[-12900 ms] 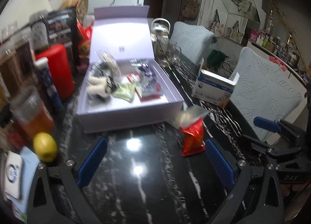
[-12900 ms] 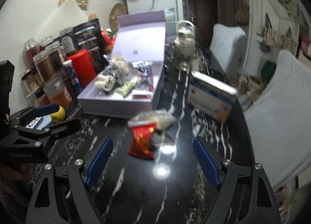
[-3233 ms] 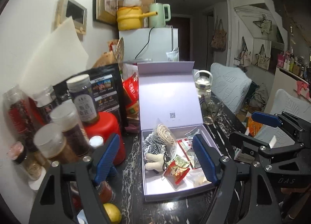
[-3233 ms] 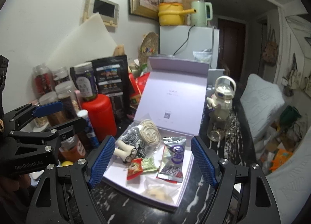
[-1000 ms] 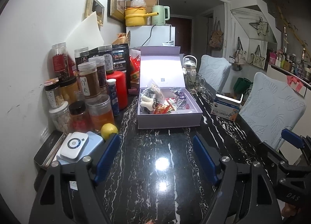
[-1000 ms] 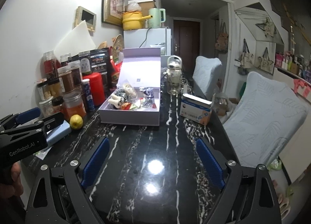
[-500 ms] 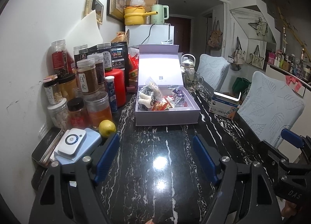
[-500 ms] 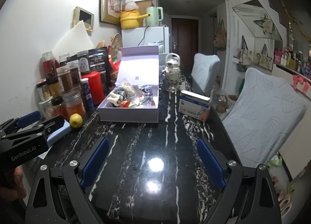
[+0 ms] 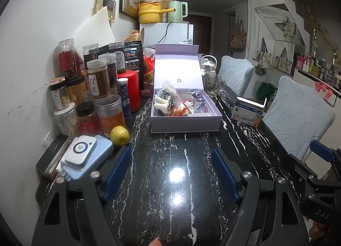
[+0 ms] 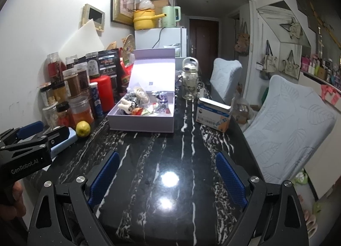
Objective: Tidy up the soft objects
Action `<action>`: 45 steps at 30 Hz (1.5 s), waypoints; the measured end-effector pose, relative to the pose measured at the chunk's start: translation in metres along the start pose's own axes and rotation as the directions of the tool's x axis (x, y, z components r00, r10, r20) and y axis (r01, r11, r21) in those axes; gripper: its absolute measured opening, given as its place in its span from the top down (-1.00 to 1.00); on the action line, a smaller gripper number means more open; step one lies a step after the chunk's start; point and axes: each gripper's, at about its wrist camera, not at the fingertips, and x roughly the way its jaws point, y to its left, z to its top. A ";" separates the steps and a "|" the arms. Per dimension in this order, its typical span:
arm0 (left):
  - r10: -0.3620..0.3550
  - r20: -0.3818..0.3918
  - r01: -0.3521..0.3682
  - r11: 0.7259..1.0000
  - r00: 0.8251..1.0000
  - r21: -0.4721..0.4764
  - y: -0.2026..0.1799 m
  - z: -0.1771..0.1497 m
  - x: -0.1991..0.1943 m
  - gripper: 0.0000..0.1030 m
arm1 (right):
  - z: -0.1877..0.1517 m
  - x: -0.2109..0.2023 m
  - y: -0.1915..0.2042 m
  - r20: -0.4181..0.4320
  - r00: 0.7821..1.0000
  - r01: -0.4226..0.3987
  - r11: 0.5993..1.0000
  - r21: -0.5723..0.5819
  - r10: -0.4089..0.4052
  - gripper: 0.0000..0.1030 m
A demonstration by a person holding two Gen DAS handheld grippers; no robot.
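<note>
1. Both the left hand-held gripper and the right hand-held gripper hang wide and empty over bare table, well back from the box
2. The soft things, a doll and snack packets, all lie inside the box, so the sorting looks done
3. Risk: the lid stands up; closing it carelessly could catch the heaped doll or nudge the jars just beside

You are looking at the lavender box sitting lid-up on the worktop; inside it a striped plush doll is lying at the left, with a red snack packet and a silver-purple pouch resting beside it
</note>
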 end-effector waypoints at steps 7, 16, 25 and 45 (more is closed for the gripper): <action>0.003 -0.007 -0.003 1.000 1.000 0.012 -0.002 -0.002 0.000 -0.50 | -0.003 0.001 -0.001 -0.003 1.000 0.000 1.000 0.004 0.000 -0.80; 0.006 -0.010 -0.006 1.000 1.000 0.015 -0.002 -0.002 0.000 -0.50 | -0.005 0.000 0.000 -0.009 1.000 -0.024 1.000 -0.001 0.024 -0.80; 0.001 -0.028 -0.001 1.000 1.000 0.012 -0.001 -0.005 0.003 -0.50 | -0.005 -0.006 0.000 -0.001 1.000 -0.013 1.000 -0.004 0.013 -0.82; -0.017 -0.058 0.017 1.000 0.998 0.007 0.006 -0.005 0.009 -0.50 | 0.006 -0.007 0.006 0.012 1.000 -0.024 1.000 -0.011 0.024 -0.83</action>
